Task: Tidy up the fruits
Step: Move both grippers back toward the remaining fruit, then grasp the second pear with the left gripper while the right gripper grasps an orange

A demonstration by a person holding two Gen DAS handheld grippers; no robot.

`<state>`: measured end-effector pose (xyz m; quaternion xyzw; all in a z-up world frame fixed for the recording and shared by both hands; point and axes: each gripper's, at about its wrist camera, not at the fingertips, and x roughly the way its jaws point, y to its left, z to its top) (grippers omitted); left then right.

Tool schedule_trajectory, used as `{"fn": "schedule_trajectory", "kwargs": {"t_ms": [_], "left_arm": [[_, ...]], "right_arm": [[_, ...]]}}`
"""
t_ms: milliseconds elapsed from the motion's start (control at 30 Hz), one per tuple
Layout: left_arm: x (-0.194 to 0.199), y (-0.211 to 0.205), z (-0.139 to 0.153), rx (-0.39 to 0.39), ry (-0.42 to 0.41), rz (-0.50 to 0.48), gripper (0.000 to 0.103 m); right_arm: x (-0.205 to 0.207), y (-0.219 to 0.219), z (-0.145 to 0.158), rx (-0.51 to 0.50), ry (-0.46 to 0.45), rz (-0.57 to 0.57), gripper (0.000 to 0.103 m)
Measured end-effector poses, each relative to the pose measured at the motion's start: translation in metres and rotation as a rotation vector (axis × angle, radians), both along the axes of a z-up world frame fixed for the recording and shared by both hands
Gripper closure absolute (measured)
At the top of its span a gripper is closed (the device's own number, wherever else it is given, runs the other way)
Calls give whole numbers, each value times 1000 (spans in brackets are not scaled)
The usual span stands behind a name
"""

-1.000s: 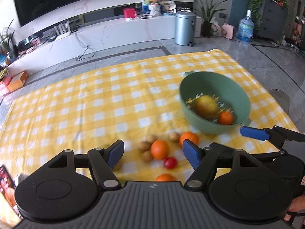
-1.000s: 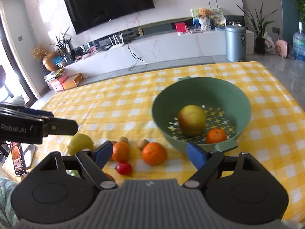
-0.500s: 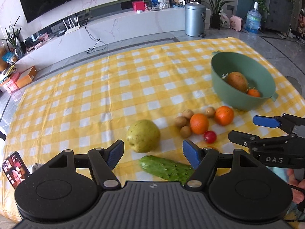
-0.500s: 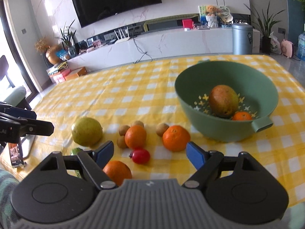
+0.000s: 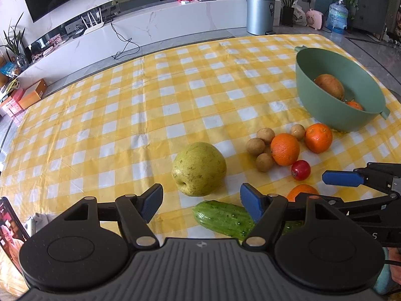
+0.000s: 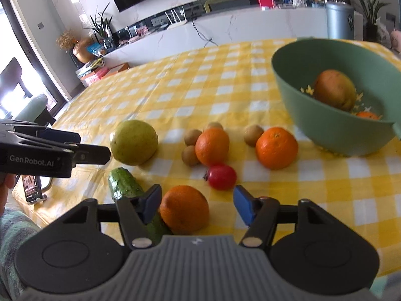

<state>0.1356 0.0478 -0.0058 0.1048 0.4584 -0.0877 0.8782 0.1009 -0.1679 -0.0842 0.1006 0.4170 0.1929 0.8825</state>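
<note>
Between the closing jaws of the right gripper [image 6: 196, 204], near the table's front edge, an orange [image 6: 184, 208] is framed but not yet pinched. A pick-up is judged to be in hand; next, the pads must meet the fruit before it is carried to the green bowl [image 6: 323, 130] at far right. The left gripper [image 5: 200, 198] is held wide open and empty near the pear [image 5: 199, 169]. Beyond, a yellow checked cloth [image 5: 150, 115] and a living room are seen.
</note>
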Motion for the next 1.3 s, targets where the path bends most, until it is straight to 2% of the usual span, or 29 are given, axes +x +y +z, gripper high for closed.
{"fn": "schedule_trajectory", "kwargs": {"t_ms": [367, 433, 500, 767, 900, 1167, 1300], "left_arm": [[6, 8, -4, -45, -2, 11, 20], [6, 11, -3, -63, -12, 28, 20], [7, 14, -2, -82, -25, 38, 20], [13, 17, -4, -120, -33, 51, 20], [19, 17, -12, -116, -19, 74, 20], [34, 26, -30, -175, 22, 134, 19], [38, 33, -35, -225, 37, 153, 13]], "right_arm": [[8, 4, -10, 62, 66, 3, 44], [9, 6, -11, 70, 74, 11, 48], [8, 8, -11, 89, 72, 28, 59], [6, 13, -6, -2, -4, 14, 60], [8, 15, -7, -39, -22, 25, 60], [14, 12, -12, -4, -17, 21, 58], [16, 14, -16, 0, -8, 36, 58]]}}
